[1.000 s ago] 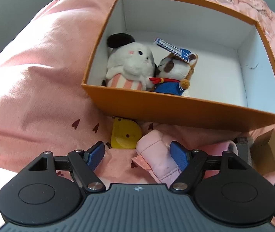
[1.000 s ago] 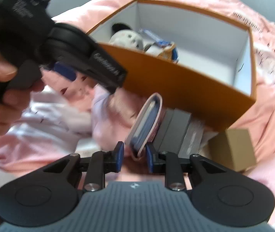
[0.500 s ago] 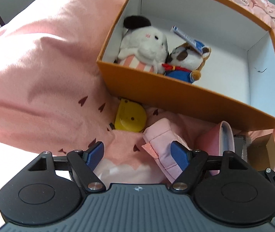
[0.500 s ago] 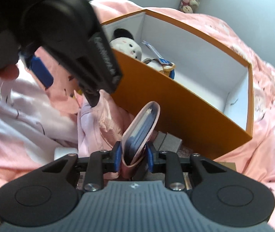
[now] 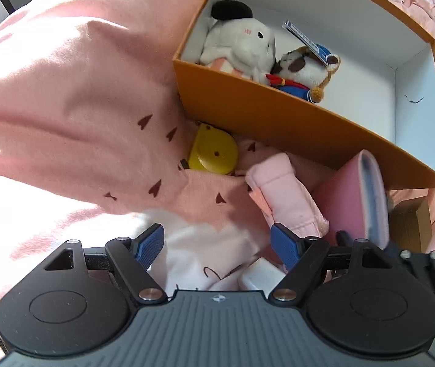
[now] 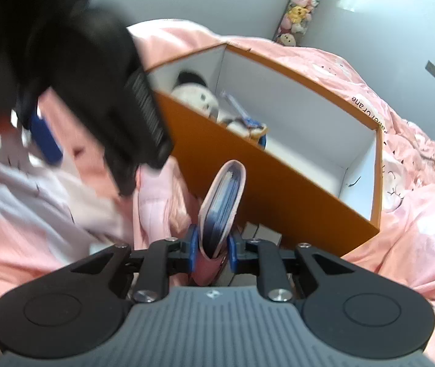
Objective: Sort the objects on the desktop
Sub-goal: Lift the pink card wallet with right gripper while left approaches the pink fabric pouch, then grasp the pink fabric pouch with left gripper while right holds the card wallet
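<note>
Fingers of the right gripper point(image 6: 210, 249) pinch a pink pouch point(image 6: 222, 205) upright, likely to clear the orange box point(image 6: 278, 189) wall at one o'clock; the left gripper point(image 5: 217, 246) hangs released, empty.

The left gripper point(image 6: 43, 140) is a dark blur across the right wrist view, cut by the top and left edges. The box point(image 5: 278, 113) wall hides the lower halves of both plush toys point(image 5: 303, 70). The yellow object point(image 5: 214, 153) is half buried in blanket point(image 5: 79, 91). The pouch point(image 5: 355, 202) is motion-blurred, its base hidden.
</note>
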### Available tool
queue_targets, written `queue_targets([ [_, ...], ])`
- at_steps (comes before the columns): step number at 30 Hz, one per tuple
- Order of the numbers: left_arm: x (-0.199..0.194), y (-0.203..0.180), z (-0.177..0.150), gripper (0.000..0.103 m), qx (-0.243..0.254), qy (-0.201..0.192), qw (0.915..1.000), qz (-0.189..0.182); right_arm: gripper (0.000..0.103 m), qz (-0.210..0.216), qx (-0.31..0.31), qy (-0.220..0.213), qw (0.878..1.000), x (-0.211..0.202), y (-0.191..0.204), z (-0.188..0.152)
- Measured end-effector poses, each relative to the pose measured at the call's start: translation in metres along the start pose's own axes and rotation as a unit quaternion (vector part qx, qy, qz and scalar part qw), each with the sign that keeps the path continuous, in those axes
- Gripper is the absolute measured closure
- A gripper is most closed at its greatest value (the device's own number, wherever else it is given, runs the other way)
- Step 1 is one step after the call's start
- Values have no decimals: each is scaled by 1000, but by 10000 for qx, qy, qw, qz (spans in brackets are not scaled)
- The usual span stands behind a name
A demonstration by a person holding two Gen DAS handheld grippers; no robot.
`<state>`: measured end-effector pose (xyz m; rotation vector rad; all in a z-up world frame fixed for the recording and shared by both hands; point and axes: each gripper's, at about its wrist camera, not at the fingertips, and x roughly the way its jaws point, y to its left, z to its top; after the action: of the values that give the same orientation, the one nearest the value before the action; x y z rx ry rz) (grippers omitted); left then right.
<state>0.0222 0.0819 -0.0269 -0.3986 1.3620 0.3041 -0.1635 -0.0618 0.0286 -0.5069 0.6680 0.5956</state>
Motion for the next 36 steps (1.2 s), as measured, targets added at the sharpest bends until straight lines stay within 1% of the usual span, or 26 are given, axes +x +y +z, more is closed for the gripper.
queue_targets([
  [3, 8, -4, 1, 12, -83, -68, 9999, 83, 83, 294, 464, -15, 9985, -4, -19, 5],
  [5, 15, -6, 2, 12, -92, 0, 9999, 71, 83, 454, 686, 34, 9966, -2, -27, 7],
  [7, 20, -8, 2, 12, -66, 24, 10000, 1, 84, 541, 843, 109, 9949, 4, -34, 6],
  [9, 22, -10, 0, 13, -70, 16, 10000, -58, 83, 573, 897, 186, 9941, 6, -31, 3],
  [11, 25, -9, 0, 17, -168, -6, 9995, -256, 81, 606, 900, 217, 9939, 10, -24, -1],
  [13, 28, -8, 0, 28, -288, 2, 9985, -468, 78, 616, 859, 229, 9941, 11, -23, -7],
  [14, 29, -9, 0, 31, -296, -3, 9981, -538, 78, 632, 852, 256, 9940, 16, -25, -10],
  [16, 30, -12, -1, 42, -236, -53, 9977, -640, 78, 602, 857, 288, 9941, 18, -25, -13],
  [17, 31, -14, -2, 45, -197, -92, 9974, -687, 78, 594, 878, 309, 9939, 20, -26, -14],
  [18, 31, -16, -2, 53, -158, -136, 9969, -756, 79, 600, 922, 311, 9934, 21, -27, -15],
  [19, 31, -17, -3, 65, -122, -174, 9963, -838, 81, 617, 999, 298, 9926, 21, -29, -17],
  [20, 30, -18, -3, 70, -85, -198, 9955, -919, 82, 646, 1097, 278, 9915, 22, -33, -17],
  [22, 28, -20, -4, 86, 2, -242, 9951, -957, 84, 692, 1323, 221, 9885, 21, -40, -19],
  [24, 28, -20, -4, 91, 52, -251, 9950, -968, 84, 781, 1576, 168, 9843, 19, -48, -20],
  [27, 24, -17, -3, 90, -32, -183, 9943, -1046, 84, 885, 1832, 105, 9790, 12, -60, -19],
  [28, 22, -16, -2, 88, -137, -128, 9942, -1061, 84, 911, 1901, 120, 9775, 10, -63, -19],
  [29, 20, -14, -1, 83, -254, -66, 9935, -1111, 84, 933, 1966, 145, 9759, 9, -66, -20],
  [30, 18, -12, 1, 69, -364, -24, 9925, -1163, 84, 966, 2030, 167, 9742, 8, -69, -20],
  [31, 16, -11, 2, 49, -493, -14, 9914, -1212, 84, 1000, 2082, 184, 9728, 8, -71, -20],
  [32, 13, -10, 3, 39, -612, -37, 9895, -1312, 84, 1031, 2106, 204, 9719, 8, -73, -20],
  [33, 11, -9, 3, 33, -691, -60, 9872, -1435, 84, 1070, 2139, 228, 9707, 9, -74, -20],
  [36, 3, -11, 3, 30, -644, -87, 9838, -1669, 84, 1178, 2265, 256, 9665, 13, -76, -23],
])
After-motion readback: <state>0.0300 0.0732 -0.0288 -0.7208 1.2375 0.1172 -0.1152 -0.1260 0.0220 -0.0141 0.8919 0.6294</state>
